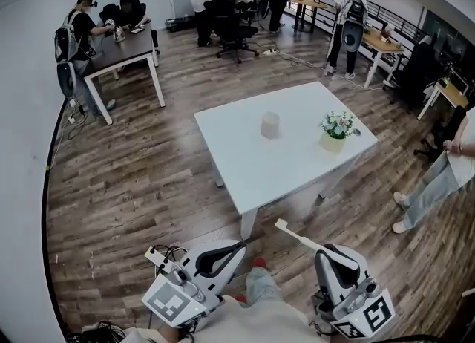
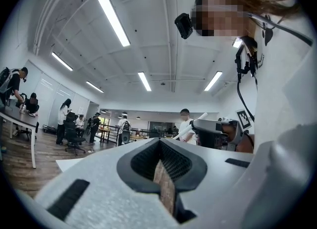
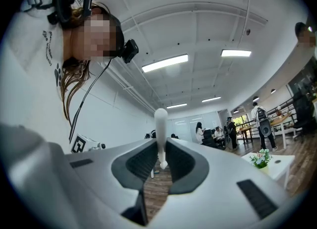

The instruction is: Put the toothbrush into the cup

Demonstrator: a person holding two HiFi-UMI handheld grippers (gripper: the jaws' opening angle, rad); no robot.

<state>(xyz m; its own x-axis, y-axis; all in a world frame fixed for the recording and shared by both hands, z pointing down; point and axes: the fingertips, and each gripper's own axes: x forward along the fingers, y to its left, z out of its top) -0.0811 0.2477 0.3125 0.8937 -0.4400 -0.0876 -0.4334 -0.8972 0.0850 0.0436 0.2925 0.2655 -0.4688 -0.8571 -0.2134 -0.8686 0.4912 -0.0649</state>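
Observation:
A white cup (image 1: pixel 270 125) stands upright near the middle of the white table (image 1: pixel 245 163). Both grippers hover over the wood floor, short of the table's near corner. My right gripper (image 1: pixel 324 251) is shut on a white toothbrush (image 1: pixel 297 235), which sticks out up and to the left towards the table. In the right gripper view the toothbrush (image 3: pixel 160 124) stands up between the pads of that gripper (image 3: pixel 159 148). My left gripper (image 1: pixel 239 246) has its tips together with nothing in them, as also seen in its own view (image 2: pixel 159 146), where the toothbrush (image 2: pixel 190 128) shows at the right.
A small pot of flowers (image 1: pixel 335 130) sits on the table right of the cup. A person in light trousers (image 1: pixel 438 178) stands at the right. Further desks, chairs and several people fill the back of the room. My own legs are between the grippers.

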